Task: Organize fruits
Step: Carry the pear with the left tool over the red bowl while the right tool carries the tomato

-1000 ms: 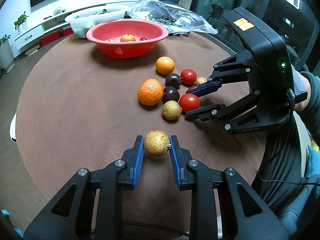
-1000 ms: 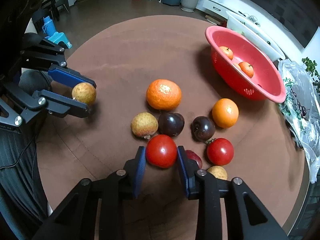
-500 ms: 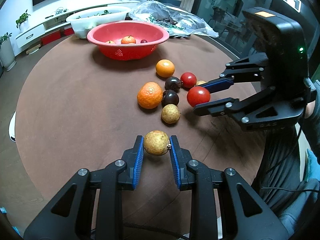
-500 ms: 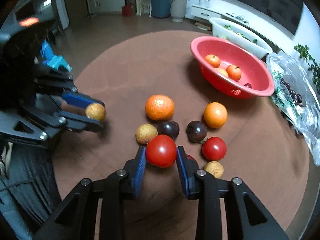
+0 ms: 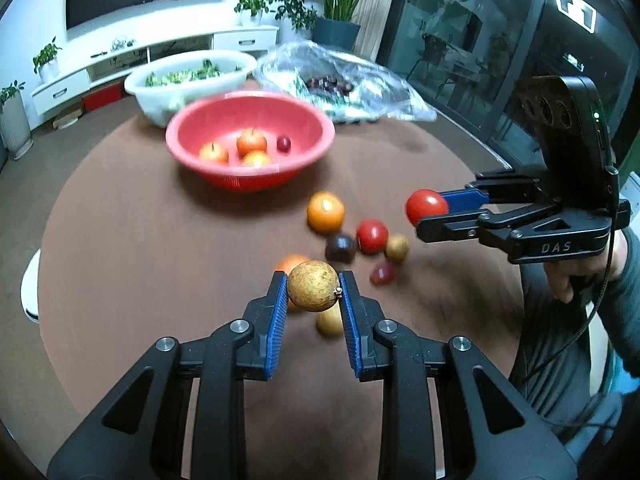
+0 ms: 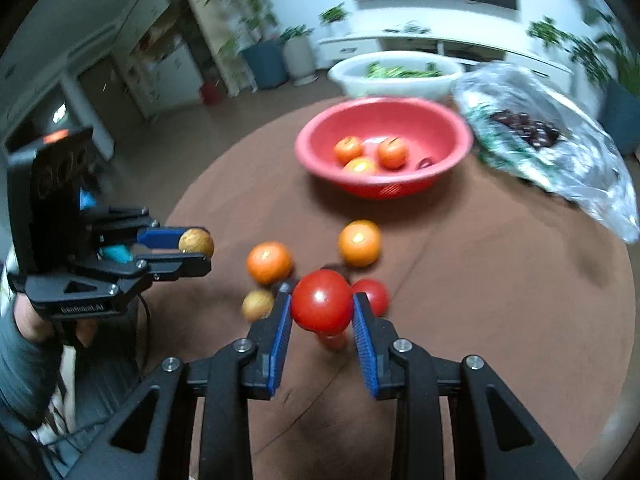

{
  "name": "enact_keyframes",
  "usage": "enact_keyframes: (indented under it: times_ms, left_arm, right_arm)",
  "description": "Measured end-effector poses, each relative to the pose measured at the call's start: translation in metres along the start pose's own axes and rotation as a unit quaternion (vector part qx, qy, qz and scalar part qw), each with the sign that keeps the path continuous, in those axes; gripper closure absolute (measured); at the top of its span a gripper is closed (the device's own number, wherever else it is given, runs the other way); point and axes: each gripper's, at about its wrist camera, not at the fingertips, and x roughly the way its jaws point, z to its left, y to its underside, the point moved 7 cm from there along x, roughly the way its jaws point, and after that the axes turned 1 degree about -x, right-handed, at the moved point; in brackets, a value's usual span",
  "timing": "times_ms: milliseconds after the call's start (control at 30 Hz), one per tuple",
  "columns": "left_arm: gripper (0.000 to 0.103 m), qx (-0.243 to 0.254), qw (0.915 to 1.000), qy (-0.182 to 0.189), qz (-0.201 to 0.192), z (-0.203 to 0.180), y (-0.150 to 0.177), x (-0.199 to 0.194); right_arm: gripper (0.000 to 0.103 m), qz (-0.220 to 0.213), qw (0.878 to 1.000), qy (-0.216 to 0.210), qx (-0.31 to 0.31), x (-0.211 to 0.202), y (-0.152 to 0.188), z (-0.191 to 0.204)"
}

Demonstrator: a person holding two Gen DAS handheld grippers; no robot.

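L gripper (image 5: 313,286) clamped on a brown, rough-skinned round fruit (image 5: 313,286), maybe a longan, held clear above the brown round table (image 5: 140,264). R gripper (image 6: 322,301) pinched tight on a red tomato (image 6: 322,301), also off the table. Red bowl (image 5: 250,178) sits toward the far side w/ three orange fruits and one small dark one inside. Loose on the table betw. grippers and bowl: two oranges, another tomato, a dark plum, small tan fruits; blurred. White basin of greens (image 5: 188,80) and plastic bag (image 5: 344,84) behind bowl.
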Motion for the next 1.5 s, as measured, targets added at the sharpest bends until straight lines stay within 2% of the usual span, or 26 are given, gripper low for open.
enact_keyframes:
  times_ms: [133, 367, 467, 600, 1000, 1200, 1500]
  left_arm:
    - [0.079, 0.001, 0.9998, -0.016, -0.01, 0.013, -0.037, 0.006]
    - [0.079, 0.003, 0.9981, -0.06, -0.012, 0.044, -0.095, 0.03]
    - [0.079, 0.008, 0.9972, -0.075, 0.004, 0.055, -0.112, 0.055]
    - [0.079, 0.016, 0.9959, -0.085, 0.024, 0.065, -0.118, 0.088]
    - [0.079, 0.019, 0.9947, -0.091, 0.044, 0.075, -0.116, 0.137]
    - [0.079, 0.028, 0.9937, -0.101, 0.04, 0.075, -0.118, 0.139]
    - [0.078, 0.026, 0.9935, -0.106, 0.035, 0.077, -0.119, 0.139]
  right_arm:
    - [0.069, -0.031, 0.999, 0.011, 0.03, -0.016, -0.026, -0.02]
    - [0.069, -0.078, 0.996, 0.022, 0.04, -0.028, -0.084, -0.036]
    - [0.069, -0.075, 0.996, 0.03, 0.039, -0.009, -0.107, -0.042]
    - [0.069, -0.047, 0.997, 0.054, 0.027, 0.024, -0.122, -0.048]
    - [0.069, 0.02, 0.995, 0.102, -0.009, 0.09, -0.12, -0.06]
    - [0.069, 0.038, 0.991, 0.123, -0.032, 0.103, -0.114, -0.059]
    - [0.069, 0.055, 0.989, 0.131, -0.034, 0.114, -0.109, -0.06]
